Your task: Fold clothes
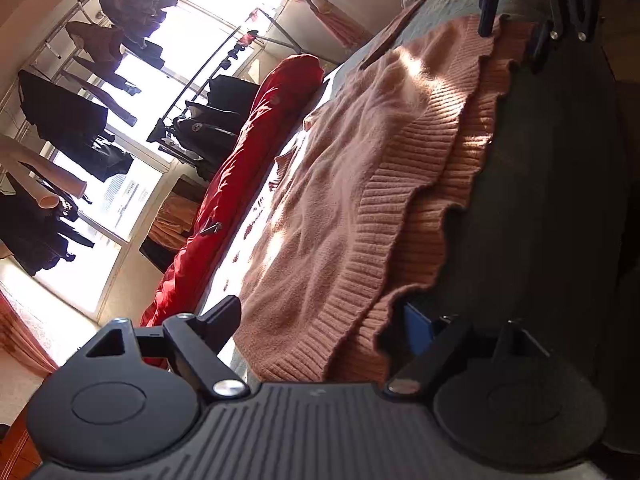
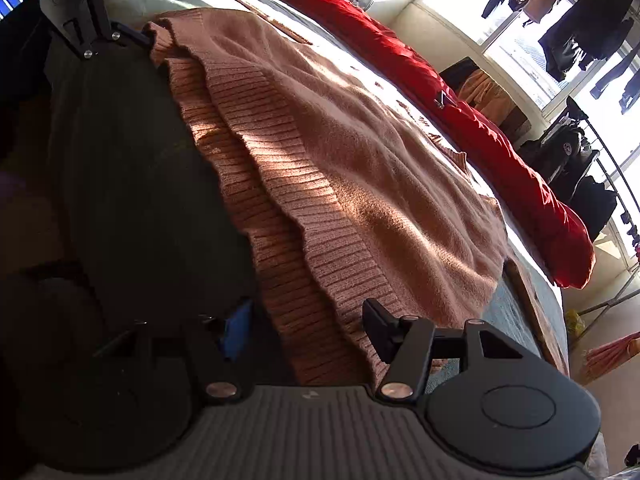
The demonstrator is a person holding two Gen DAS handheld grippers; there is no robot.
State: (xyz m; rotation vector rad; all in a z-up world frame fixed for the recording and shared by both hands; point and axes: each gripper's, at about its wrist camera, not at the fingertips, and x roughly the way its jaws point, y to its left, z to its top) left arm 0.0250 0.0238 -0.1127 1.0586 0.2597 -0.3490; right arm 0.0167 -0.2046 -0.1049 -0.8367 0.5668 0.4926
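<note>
A pink knitted sweater with a ribbed hem [image 1: 360, 184] is seen spread flat on a bed [image 2: 516, 320], its ribbed hem lying along the near edge of the bed and its body reaching toward the far edge. The hem is doubled: an upper ribbed layer lies over a lower, more orange-lit ribbed layer that protrudes slightly toward the near edge. Patches of sunlight fall across the knit. The mattress side below the near edge is in deep shadow.

The left tongs [image 1: 320, 332] are set at one corner of the hem, with the fingers spread wide on either side of the ribbed band; the fabric lies in the gap, and no squeeze on it can be seen. A blue pad is visible on the shadowed finger. The right tongs [image 2: 304, 332] are placed at the opposite hem corner in the same way, fingers apart with the ribbed edge between them. Each pair of tongs is also visible in the other camera, at the far end of the hem.

A red padded quilt or coat, rolled long [image 1: 256, 152], lies along the far edge of the bed, apart from the sweater. Beyond it, dark garments on a metal drying rack [image 1: 80, 120] hang before a bright window [image 2: 516, 32].
</note>
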